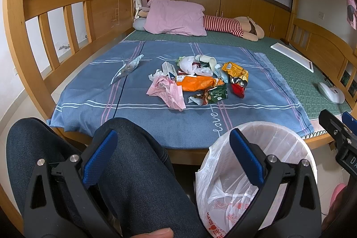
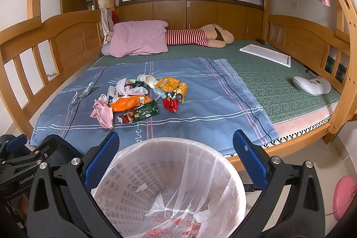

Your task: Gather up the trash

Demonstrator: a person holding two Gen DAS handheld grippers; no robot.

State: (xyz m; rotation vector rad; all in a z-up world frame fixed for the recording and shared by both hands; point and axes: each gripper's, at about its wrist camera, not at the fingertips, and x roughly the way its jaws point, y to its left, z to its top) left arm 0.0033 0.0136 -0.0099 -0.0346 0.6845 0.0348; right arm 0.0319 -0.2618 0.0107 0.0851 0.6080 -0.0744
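Note:
A heap of trash lies mid-bed on a blue sheet (image 1: 156, 124): an orange wrapper (image 1: 197, 82) (image 2: 128, 102), a pink plastic bag (image 1: 166, 93) (image 2: 103, 114), a green packet (image 1: 217, 94) (image 2: 145, 112), a yellow packet (image 1: 236, 70) (image 2: 171, 85), a red wrapper (image 2: 170, 104). A clear wrapper (image 1: 127, 68) (image 2: 81, 93) lies apart to the left. A white bin lined with a plastic bag (image 1: 279, 144) (image 2: 142, 171) stands on the floor at the bed's foot. My left gripper (image 1: 174, 153) is open over a person's denim-clad knees. My right gripper (image 2: 176, 155) is open above the bin.
Wooden bunk rails (image 1: 67, 26) (image 2: 312, 44) enclose the bed. At the far end lie a pink pillow (image 1: 176, 17) and a striped plush toy (image 2: 200, 37). A white board (image 2: 265, 55) and a white handheld device (image 2: 312, 85) rest on the green mat at right.

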